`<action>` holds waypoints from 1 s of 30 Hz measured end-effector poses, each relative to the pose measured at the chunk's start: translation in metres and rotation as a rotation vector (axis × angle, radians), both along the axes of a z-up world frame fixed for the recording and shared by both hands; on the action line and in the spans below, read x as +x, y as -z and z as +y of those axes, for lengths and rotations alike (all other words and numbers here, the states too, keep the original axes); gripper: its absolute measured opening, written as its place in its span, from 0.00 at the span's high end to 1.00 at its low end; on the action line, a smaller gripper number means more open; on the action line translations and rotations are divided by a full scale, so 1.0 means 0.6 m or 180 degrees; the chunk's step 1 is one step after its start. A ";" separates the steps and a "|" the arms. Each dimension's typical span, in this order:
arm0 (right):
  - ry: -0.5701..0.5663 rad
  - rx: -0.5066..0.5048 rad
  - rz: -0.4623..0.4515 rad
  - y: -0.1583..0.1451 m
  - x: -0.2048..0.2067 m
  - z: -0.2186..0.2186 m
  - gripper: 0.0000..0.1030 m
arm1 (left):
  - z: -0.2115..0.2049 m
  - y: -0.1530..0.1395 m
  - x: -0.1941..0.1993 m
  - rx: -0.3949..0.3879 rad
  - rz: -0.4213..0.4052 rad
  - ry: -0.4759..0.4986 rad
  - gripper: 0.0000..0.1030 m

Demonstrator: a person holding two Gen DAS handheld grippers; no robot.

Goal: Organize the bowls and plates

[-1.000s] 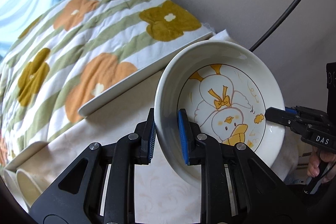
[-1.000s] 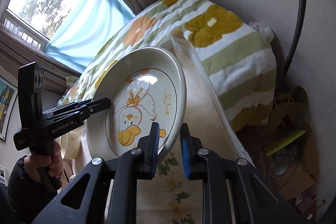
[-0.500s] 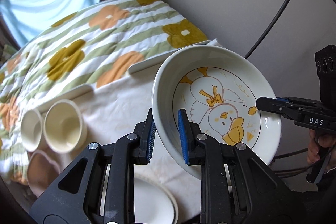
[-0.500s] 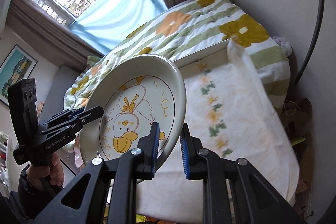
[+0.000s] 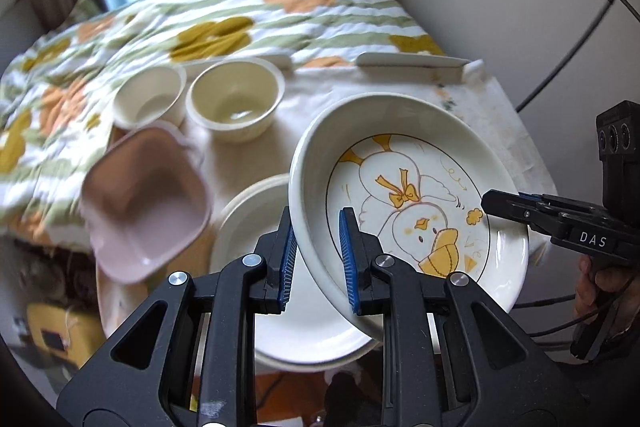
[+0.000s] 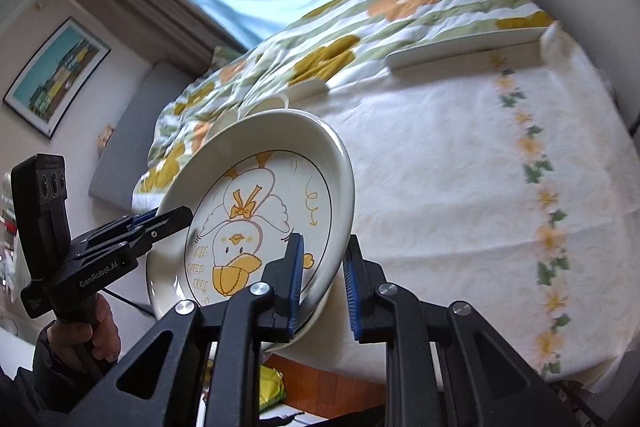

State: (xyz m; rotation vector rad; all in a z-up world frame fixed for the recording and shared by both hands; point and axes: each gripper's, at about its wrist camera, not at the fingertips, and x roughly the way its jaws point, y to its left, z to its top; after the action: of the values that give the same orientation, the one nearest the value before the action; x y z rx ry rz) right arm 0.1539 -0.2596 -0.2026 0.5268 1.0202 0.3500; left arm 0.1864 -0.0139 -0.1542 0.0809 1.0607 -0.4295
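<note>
Both hand-held grippers, left (image 5: 316,259) and right (image 6: 323,281), clamp opposite rims of the duck plate (image 5: 404,203).

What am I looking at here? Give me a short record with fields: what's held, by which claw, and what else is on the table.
held: duck plate, tilted, above the table
left claw: shut on the plate's near rim
right claw: shut on the opposite rim
below the plate: white plate on the tablecloth
also on table: two cream bowls, pink square bowl
behind: flowered blanket, window
</note>
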 end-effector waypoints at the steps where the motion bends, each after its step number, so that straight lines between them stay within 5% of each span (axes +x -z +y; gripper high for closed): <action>1: -0.0058 -0.0008 0.0010 0.006 0.002 0.010 0.83 | 0.017 0.007 -0.007 -0.0015 0.0027 -0.0072 0.83; 11: -0.0522 -0.0445 0.0042 0.056 0.036 0.090 0.83 | 0.088 0.103 -0.027 -0.0133 0.0265 -0.0501 0.83; 19: -0.0715 -0.0795 -0.0038 0.073 0.043 0.101 0.83 | 0.080 0.161 -0.023 -0.0163 0.0376 -0.0616 0.83; 30: -0.0864 -0.0879 -0.0076 0.079 0.044 0.103 0.83 | 0.046 0.182 -0.026 0.0285 0.0280 -0.0615 0.83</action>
State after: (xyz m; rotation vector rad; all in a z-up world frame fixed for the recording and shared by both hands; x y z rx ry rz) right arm 0.1803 -0.1976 -0.2497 0.1345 1.0986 0.4459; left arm 0.1710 0.0135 -0.2634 0.0388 1.1628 -0.2124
